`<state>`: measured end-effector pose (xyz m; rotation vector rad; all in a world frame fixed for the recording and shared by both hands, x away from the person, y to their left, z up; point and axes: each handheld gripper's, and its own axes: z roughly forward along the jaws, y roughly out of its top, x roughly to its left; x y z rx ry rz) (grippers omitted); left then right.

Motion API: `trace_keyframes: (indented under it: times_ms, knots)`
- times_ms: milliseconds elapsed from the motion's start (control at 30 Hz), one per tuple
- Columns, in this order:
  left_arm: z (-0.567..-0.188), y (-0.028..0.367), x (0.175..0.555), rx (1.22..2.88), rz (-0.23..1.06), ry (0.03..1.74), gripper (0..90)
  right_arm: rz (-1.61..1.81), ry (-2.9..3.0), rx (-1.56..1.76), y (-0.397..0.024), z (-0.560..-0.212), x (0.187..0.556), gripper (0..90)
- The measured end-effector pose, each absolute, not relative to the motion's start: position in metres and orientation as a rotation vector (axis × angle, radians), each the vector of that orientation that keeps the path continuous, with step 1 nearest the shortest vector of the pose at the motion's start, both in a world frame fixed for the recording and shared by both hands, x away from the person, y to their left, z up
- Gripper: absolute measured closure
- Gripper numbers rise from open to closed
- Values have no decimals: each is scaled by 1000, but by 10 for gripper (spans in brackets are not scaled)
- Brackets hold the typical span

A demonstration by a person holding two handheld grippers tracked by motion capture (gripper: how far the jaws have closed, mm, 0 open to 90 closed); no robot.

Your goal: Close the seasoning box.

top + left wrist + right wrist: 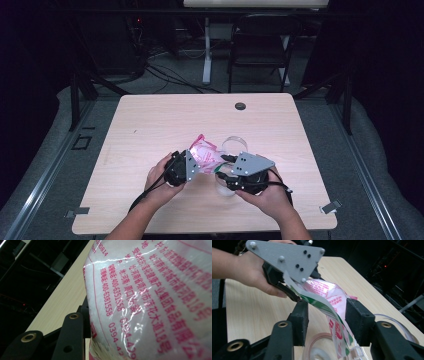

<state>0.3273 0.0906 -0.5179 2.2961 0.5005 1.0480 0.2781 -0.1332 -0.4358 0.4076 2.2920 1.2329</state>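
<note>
From the high view, you hold both claws close together over the near middle of the worktop (150, 120), the left claw (192, 165) gripping the pink-printed packet (204, 150) and the right claw (226, 165) reaching at the packet's lower end, right above a clear round container (235, 145) that stands toward the near right edge; a second clear piece lies just under your right hand (267, 195), too washed out to tell what it is. In the left gripper view the packet (150, 297) presses close against the lens, full of white grains, and one black jaw sits against its side, so your left claw looks clamped on it, though the other jaw is hidden. In the right gripper view your right claw (327, 315) stands wide apart, the packet's green-edged strip (322, 301) hanging between the jaws untouched, with the container's rim (397, 322) below. I judge the packet lifted and positioned but not yet opened: you have the strip to pinch, the tear to make, and the pour into the container left.
</note>
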Motion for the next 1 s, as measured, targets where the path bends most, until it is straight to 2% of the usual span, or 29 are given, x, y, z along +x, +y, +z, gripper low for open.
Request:
trace_keyframes:
  times_ms: [200,267,500,633,1000]
  knots:
    - [-519,89,326,2299,1065,479,604,1185,2340,380,-129,-440,278,660]
    - [-519,89,326,2311,1056,484,604,1180,2362,383,-130,-440,279,740]
    - [-521,88,326,2307,1055,475,605,1203,2373,402,-132,-443,280,861]
    - [-522,87,327,2314,1053,472,606,1231,2390,438,-133,-444,282,893]
    - [-521,88,327,2314,1060,470,608,1263,2386,492,-134,-445,284,898]
